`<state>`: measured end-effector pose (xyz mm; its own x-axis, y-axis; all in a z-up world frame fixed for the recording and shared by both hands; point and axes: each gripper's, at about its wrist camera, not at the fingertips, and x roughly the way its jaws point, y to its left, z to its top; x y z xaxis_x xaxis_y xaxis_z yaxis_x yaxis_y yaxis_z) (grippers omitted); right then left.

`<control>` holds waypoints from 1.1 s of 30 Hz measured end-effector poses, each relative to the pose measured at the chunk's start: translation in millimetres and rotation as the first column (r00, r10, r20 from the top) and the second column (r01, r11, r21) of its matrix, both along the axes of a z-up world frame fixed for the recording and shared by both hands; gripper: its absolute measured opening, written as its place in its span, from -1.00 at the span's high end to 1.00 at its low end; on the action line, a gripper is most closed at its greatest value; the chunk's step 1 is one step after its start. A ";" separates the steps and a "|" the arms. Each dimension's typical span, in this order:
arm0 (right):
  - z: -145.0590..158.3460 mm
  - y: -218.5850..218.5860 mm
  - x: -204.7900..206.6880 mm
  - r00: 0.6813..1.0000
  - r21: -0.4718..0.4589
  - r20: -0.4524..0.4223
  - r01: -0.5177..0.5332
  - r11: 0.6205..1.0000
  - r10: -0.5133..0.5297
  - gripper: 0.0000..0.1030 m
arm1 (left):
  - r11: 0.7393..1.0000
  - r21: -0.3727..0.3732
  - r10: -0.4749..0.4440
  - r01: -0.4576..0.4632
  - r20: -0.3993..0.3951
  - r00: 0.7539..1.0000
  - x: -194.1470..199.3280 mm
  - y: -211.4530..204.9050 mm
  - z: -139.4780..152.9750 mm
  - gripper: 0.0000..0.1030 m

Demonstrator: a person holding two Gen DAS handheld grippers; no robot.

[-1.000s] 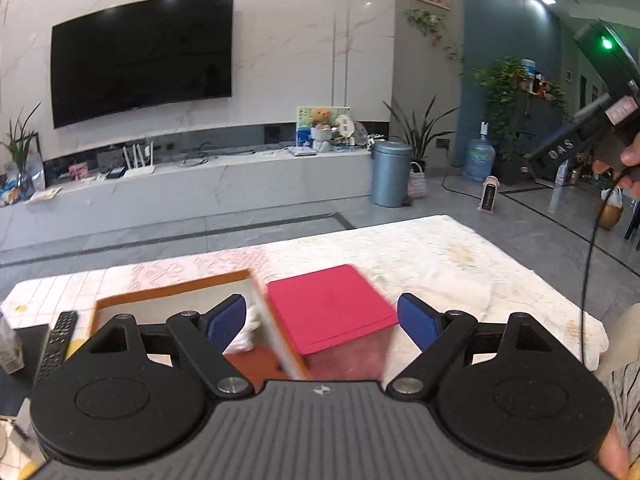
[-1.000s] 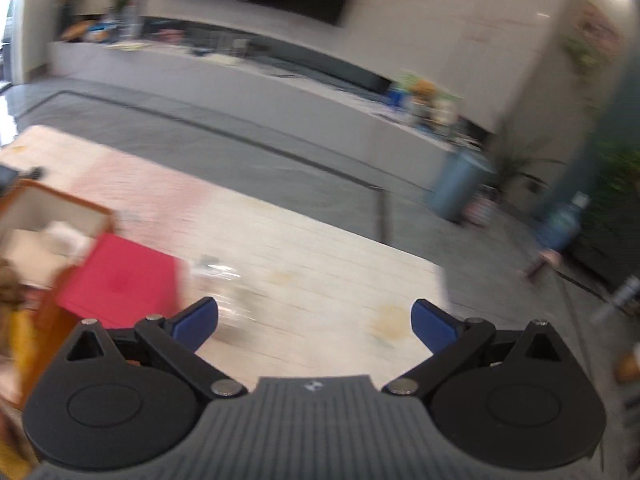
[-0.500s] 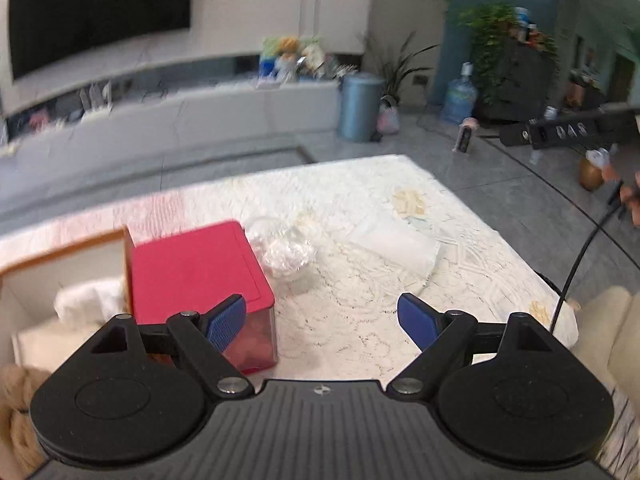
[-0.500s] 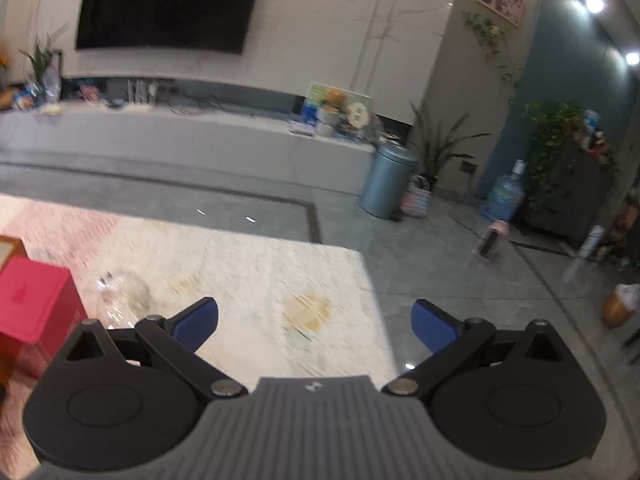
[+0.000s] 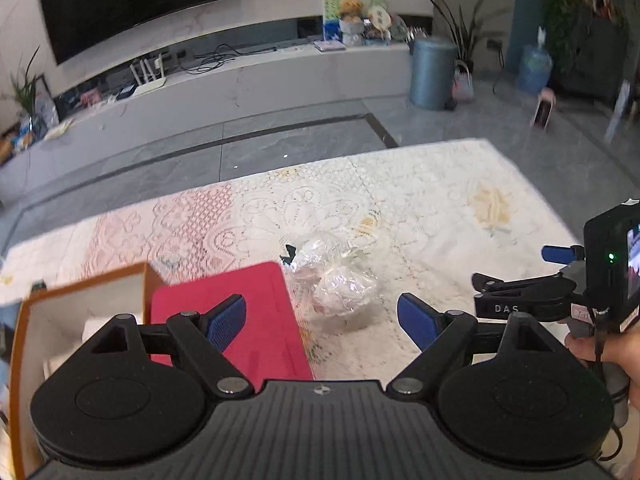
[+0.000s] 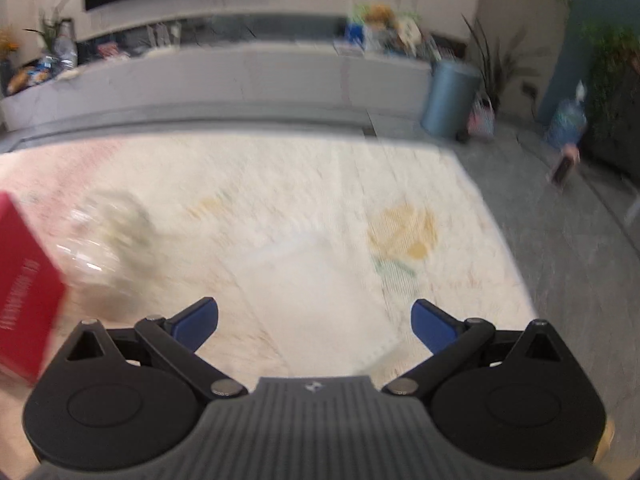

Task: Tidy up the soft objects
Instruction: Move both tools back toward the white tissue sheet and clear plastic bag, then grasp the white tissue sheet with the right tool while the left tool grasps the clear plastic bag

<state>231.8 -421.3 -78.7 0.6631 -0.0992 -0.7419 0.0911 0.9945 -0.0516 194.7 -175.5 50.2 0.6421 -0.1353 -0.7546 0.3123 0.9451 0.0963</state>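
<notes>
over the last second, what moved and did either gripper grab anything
The left gripper swung right from over the wooden box and the red box to face the crinkled plastic bag. The right gripper dipped toward the flat white cloth on the table. Neither took hold of anything; both are open and empty as before. The boxes, bag and cloth lie where they did.

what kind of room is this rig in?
Most likely a home living room: a big wall-mounted TV over a long low media console, potted plants, and a table with a lace cloth.
</notes>
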 end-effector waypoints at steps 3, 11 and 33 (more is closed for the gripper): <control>-20.9 -19.3 12.3 1.000 0.055 -0.006 -0.006 0.998 0.007 -0.95 | 1.000 0.016 0.017 -0.017 -0.004 1.000 14.1 -13.5 -7.2 -0.94; -47.3 -25.1 29.1 0.996 0.065 0.041 -0.076 0.995 0.073 -0.95 | 0.995 0.095 0.010 -0.007 -0.038 0.999 25.9 -19.6 -16.6 -0.90; -42.9 -47.4 5.5 0.997 0.149 0.051 0.050 0.988 -0.059 0.98 | 0.977 0.212 0.022 -0.031 0.047 0.999 -19.1 -6.3 5.9 -0.87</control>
<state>237.3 -468.7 -121.6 0.7000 -0.0287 -0.7136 0.1440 0.9843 0.1017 175.6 -181.8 56.1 0.6765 0.0425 -0.7352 0.2782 0.9096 0.3086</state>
